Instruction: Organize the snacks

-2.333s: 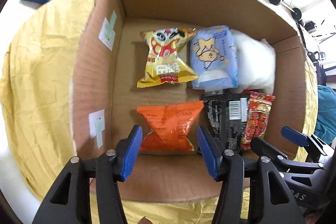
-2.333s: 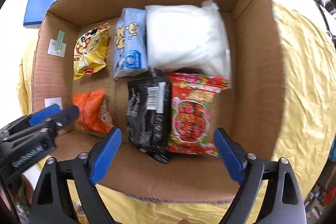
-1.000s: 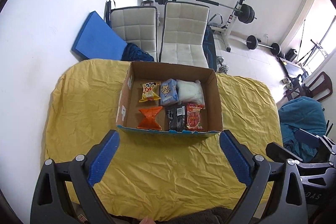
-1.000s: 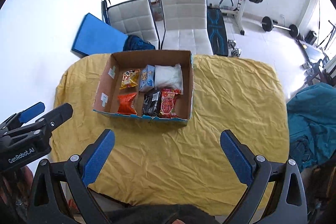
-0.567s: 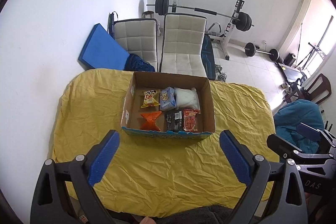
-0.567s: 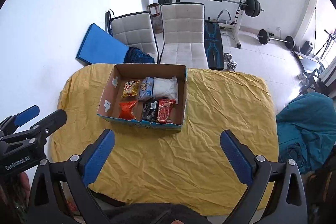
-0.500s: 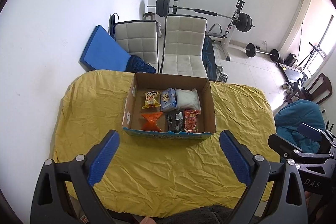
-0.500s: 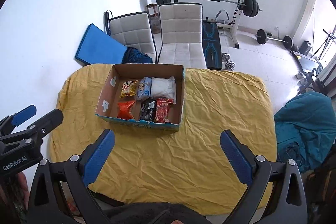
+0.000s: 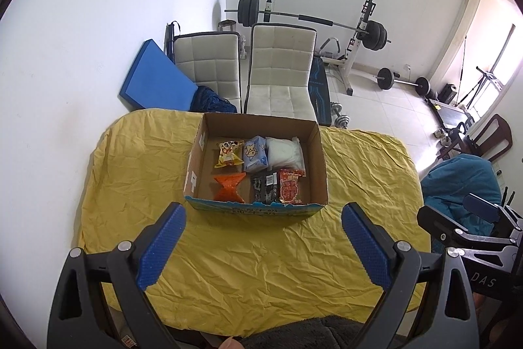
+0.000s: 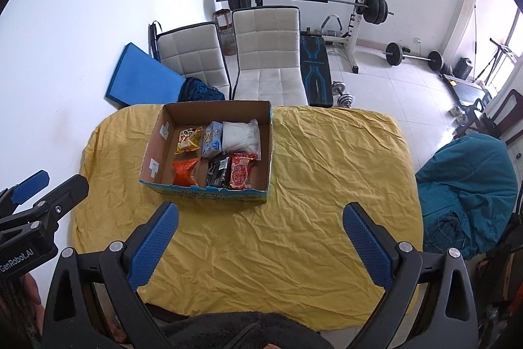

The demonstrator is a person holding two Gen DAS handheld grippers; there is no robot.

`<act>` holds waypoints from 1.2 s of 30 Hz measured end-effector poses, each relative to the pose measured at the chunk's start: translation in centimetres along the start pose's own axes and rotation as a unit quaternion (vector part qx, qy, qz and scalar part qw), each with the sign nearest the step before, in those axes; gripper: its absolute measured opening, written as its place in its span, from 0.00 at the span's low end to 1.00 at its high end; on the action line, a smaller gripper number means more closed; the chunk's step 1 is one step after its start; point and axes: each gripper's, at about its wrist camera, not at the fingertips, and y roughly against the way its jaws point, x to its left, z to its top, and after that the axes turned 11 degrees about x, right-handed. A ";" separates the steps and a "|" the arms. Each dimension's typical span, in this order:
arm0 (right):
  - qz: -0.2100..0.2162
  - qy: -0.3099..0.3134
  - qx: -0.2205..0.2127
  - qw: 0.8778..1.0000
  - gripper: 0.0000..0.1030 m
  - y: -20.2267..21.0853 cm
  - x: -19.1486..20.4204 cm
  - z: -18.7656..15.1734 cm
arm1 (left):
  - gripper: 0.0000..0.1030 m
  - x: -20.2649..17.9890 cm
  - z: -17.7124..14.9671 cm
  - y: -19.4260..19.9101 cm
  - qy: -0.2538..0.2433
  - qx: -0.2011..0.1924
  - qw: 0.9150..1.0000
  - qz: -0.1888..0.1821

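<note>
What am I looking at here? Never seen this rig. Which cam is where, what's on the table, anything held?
No robot arm: a person holds a two-finger gripper in each hand, and each gripper carries a fisheye camera looking forward along its blue-padded fingers. In the left wrist view the left gripper fills the foreground; the right wrist view shows the right gripper. Both stand wide open and hold nothing.

Both look down on a table under a yellow cloth. On it sits an open cardboard box with six packs in two rows. Far row: yellow snack bag, light blue pack, white bag. Near row: orange bag, black pack, red pack. No packs lie loose on the cloth.
</note>
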 end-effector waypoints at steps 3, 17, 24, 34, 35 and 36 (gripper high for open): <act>-0.003 -0.006 -0.002 1.000 0.99 0.0 -0.3 0.0 | 0.95 0.1 0.1 -0.2 0.001 0.001 1.000 -0.001; -0.015 -0.033 -0.013 0.999 0.99 0.2 -1.2 0.0 | 0.95 -0.4 0.4 -0.4 -0.010 0.003 1.000 0.003; -0.019 -0.041 -0.020 0.999 0.99 0.7 -1.6 -0.1 | 0.95 -0.3 0.6 -0.3 -0.011 0.001 1.000 0.002; -0.022 -0.046 -0.026 0.998 0.99 1.1 -1.9 -0.2 | 0.95 -0.4 0.8 -0.3 -0.016 0.003 1.000 -0.001; -0.023 -0.046 -0.027 0.998 0.99 1.1 -2.0 -0.2 | 0.95 -0.4 0.8 -0.3 -0.016 0.002 1.000 -0.003; -0.023 -0.047 -0.027 0.998 0.99 1.1 -2.0 -0.2 | 0.95 -0.4 0.9 -0.3 -0.016 0.001 1.000 -0.005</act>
